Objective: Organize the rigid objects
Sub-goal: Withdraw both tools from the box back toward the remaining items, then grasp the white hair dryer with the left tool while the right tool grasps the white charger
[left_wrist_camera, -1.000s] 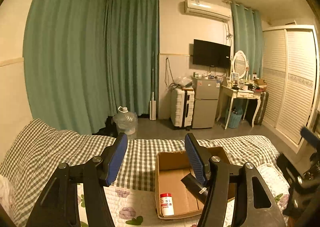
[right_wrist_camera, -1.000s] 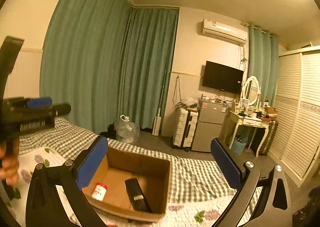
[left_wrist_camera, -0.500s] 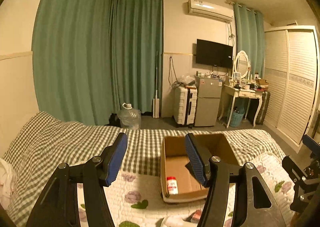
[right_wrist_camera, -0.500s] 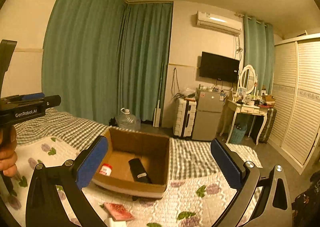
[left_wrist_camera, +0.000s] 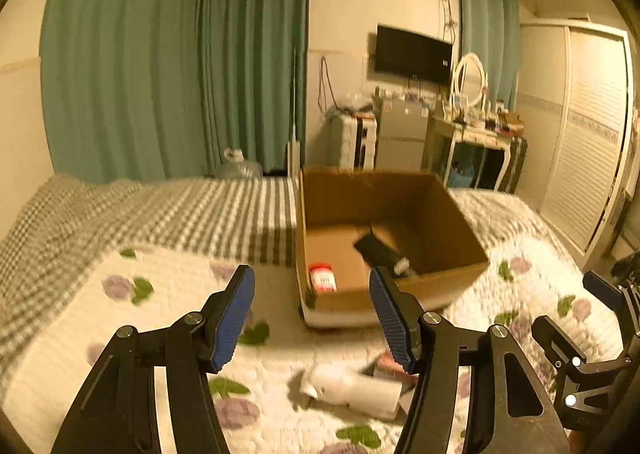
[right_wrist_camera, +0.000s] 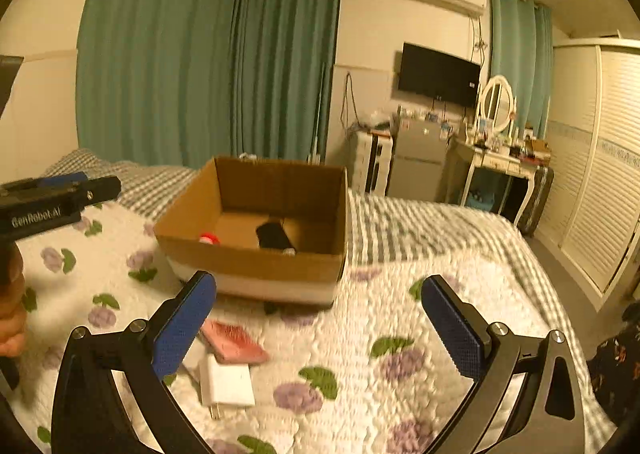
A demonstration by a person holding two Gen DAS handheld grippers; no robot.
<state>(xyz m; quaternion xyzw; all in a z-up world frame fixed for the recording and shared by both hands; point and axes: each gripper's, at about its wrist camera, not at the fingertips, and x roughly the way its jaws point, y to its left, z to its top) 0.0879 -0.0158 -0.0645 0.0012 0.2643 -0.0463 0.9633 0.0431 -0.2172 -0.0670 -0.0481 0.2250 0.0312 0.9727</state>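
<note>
Both grippers are coming down toward the bed, and this looks like the reach-in step of the tidying job: picking the next loose item off the floral quilt (right_wrist_camera: 360, 334). The cardboard box (right_wrist_camera: 256, 258) is sitting in the middle of the right wrist view, already holding a red-capped bottle (left_wrist_camera: 322, 278) and a black object (left_wrist_camera: 380, 250). Left to collect, low in the frame: a white charger plug (right_wrist_camera: 226, 380) and a flat pink item (right_wrist_camera: 234, 342) touching it, both lying on the quilt in front of the box.

The right gripper (right_wrist_camera: 316, 324) is hanging with its jaws spread wide, nothing between them, the pink item just beside its left finger. The left gripper (left_wrist_camera: 312, 318) is also gaping, empty, with the white plug blurred at lower centre of its view.

Next move, by my reading: one gripper needs to dip lower, straddle the plug or the pink item, and close. Being flat, the pink one may want a shallow, careful approach.
</note>
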